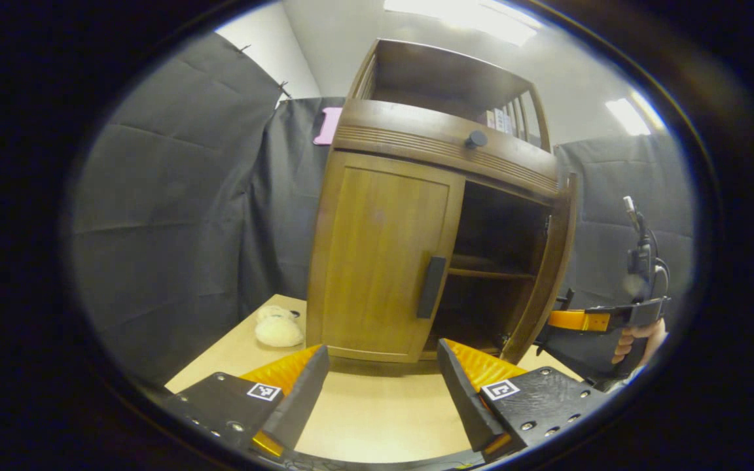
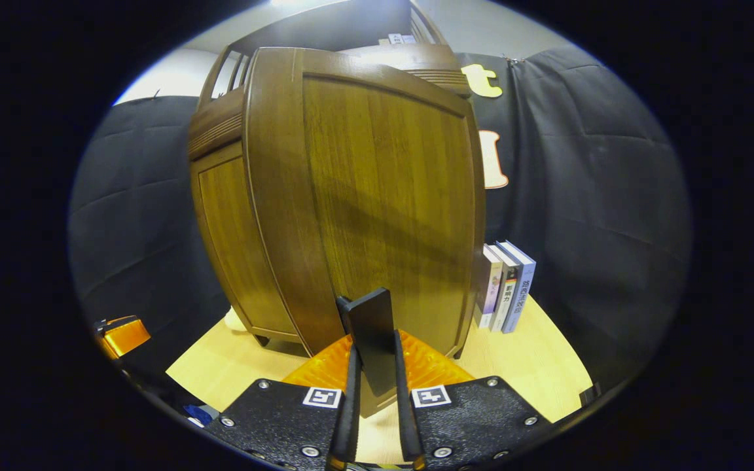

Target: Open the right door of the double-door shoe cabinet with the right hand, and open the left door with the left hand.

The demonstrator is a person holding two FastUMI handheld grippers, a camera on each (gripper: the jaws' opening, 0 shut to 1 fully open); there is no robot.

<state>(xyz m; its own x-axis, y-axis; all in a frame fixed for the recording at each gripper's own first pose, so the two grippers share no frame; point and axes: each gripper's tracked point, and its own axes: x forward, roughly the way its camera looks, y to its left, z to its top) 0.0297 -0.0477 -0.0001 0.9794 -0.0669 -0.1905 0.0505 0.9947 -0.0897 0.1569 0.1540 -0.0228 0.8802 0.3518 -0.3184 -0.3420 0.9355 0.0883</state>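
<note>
The shoe cabinet (image 1: 416, 216) stands on a pale wooden table (image 1: 377, 412), filling the middle of the left gripper view. Its left door (image 1: 383, 255) is shut, with a dark vertical handle (image 1: 430, 286) near its inner edge; the right door (image 1: 547, 275) is swung out, edge-on at centre right, baring a dark interior with a shelf (image 1: 491, 273). Above the doors runs a drawer front with a round knob (image 1: 476, 139)

The left gripper (image 1: 383, 392) sits low in the frame, pointing at the foot of the closed door — its jaws are spread wide with nothing between them, apart from the cabinet. At the right edge of the same view a hand (image 1: 639, 343) holds the other gripper's body, level with the lower edge of the swung door

In the right gripper view the right gripper (image 2: 374, 383) is at bottom centre, both fingers pressed against the sides of the right door's handle (image 2: 370, 340), a dark upright bar. The door's outer face (image 2: 377, 196) fills the middle of the frame

The table is light and bare-grained. A pair of fluffy cream slippers (image 1: 277, 327) lies at lower left of the left gripper view, just beside the cabinet — three upright books (image 2: 504, 288) stand at centre right of the right gripper view, near the open door. Black cloth (image 1: 174, 216) hangs all round the booth; ceiling lights (image 1: 462, 13) glow at the top
</note>
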